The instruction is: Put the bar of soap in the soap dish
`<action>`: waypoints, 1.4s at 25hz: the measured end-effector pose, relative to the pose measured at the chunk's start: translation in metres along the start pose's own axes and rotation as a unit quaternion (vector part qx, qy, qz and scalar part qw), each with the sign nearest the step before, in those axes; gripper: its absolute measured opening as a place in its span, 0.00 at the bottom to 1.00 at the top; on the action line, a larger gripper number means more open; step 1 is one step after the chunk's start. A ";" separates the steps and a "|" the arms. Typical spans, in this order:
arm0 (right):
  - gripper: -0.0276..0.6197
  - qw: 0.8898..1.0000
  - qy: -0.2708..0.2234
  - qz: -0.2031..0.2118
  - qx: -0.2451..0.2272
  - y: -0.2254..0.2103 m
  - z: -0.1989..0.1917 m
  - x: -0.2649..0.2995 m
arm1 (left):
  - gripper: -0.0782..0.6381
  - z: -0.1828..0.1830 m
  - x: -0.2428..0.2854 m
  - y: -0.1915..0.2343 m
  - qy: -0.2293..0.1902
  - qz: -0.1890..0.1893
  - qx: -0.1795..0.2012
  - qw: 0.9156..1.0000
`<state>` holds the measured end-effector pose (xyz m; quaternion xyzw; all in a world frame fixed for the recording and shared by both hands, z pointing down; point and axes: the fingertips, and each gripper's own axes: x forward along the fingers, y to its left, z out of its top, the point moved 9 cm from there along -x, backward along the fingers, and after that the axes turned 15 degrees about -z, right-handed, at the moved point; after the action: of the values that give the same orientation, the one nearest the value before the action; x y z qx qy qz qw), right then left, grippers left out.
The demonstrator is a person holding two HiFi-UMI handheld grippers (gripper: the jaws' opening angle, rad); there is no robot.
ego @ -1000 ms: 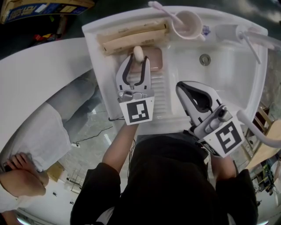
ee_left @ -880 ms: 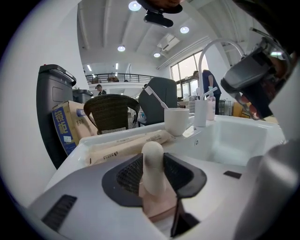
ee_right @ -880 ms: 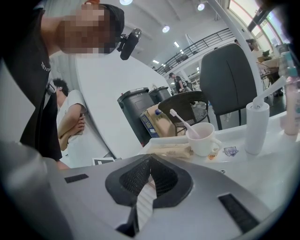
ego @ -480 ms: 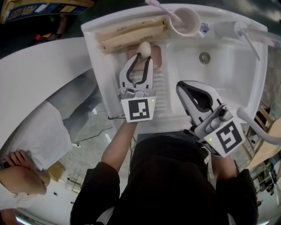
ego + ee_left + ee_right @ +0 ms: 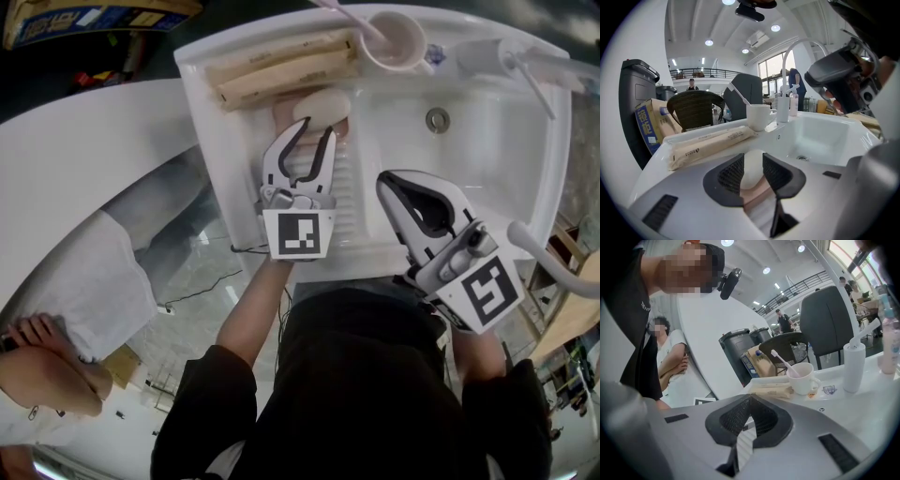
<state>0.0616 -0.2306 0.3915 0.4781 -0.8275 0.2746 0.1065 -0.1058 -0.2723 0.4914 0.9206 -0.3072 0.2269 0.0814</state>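
left gripper (image 5: 307, 142) jaws apart | bar of soap (image 5: 322, 105) lying in soap dish (image 5: 280, 112), at gripper's 12 o'clock | right gripper (image 5: 384, 181) jaws together, empty

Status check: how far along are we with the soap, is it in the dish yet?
Done: the bar of soap lies on the pink soap dish. In hand: nothing. The left gripper has its jaws apart just short of the soap, and the right gripper is shut and empty. Left: probably only drawing the left gripper clear.
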 end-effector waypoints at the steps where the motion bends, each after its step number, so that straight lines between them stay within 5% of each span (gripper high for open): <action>1: 0.08 1.000 0.000 -0.001 0.000 0.000 0.000 0.000 | 0.28 -0.001 -0.001 0.000 -0.002 0.001 -0.004 1.000; 12: 0.08 1.000 0.000 -0.007 -0.004 0.004 -0.002 -0.005 | 0.27 0.007 -0.017 0.002 -0.031 0.010 -0.042 0.999; 35: 0.08 0.997 -0.032 -0.027 -0.069 0.025 0.023 -0.041 | 0.13 0.050 -0.082 -0.012 -0.084 0.020 -0.052 0.995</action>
<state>0.0636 -0.2036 0.3462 0.5003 -0.8343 0.1984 0.1199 -0.1384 -0.2338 0.4086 0.9245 -0.3430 0.1342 0.0980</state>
